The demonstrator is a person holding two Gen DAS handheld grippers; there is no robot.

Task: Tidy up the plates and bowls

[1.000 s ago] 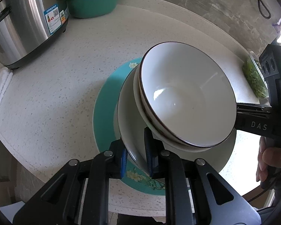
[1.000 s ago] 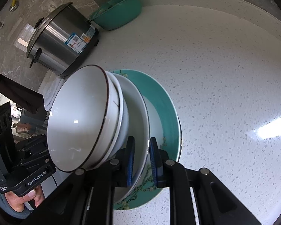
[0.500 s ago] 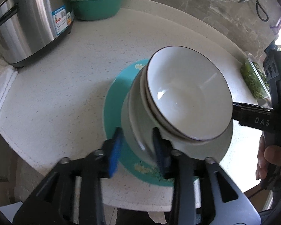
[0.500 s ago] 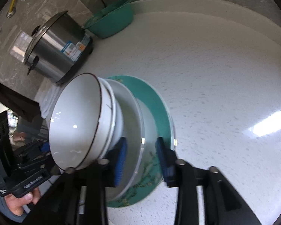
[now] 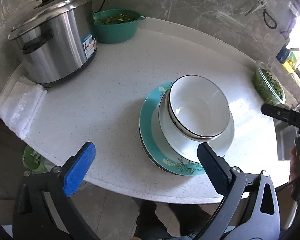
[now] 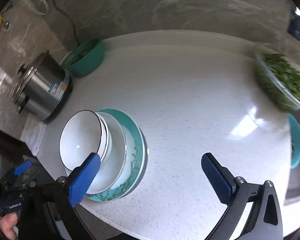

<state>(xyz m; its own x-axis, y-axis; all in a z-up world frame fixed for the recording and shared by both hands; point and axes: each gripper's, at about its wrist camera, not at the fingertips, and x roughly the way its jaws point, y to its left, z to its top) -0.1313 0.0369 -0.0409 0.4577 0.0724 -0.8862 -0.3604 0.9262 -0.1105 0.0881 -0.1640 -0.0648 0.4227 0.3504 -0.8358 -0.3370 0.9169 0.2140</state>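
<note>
A stack stands on the white counter (image 5: 102, 100). At the bottom is a teal flowered plate (image 5: 148, 124) (image 6: 139, 140), on it a white deep plate (image 5: 229, 134) (image 6: 116, 140), and on top dark-rimmed white bowls (image 5: 198, 106) (image 6: 80, 136) nested together. My left gripper (image 5: 146, 154) hovers over the stack's near-left edge, its jaws opening wide and pressing on nothing. My right gripper (image 6: 151, 160) hangs just right of the stack, jaws opening too, with only bare counter between its pads. Each gripper shows at the edge of the other's view.
A steel rice cooker (image 5: 56, 46), a teal basin of greens (image 5: 116, 28) and a folded white cloth (image 5: 20, 108) sit at the left and back. A clear container of greens (image 5: 270, 88) and a teal dish (image 6: 296, 142) stand at the right. The counter's front edge (image 5: 150, 192) is close.
Both grippers were shut on the white plate's rim. They have let go, spread wide, and drawn back and upward. The stack now rests on the counter.
</note>
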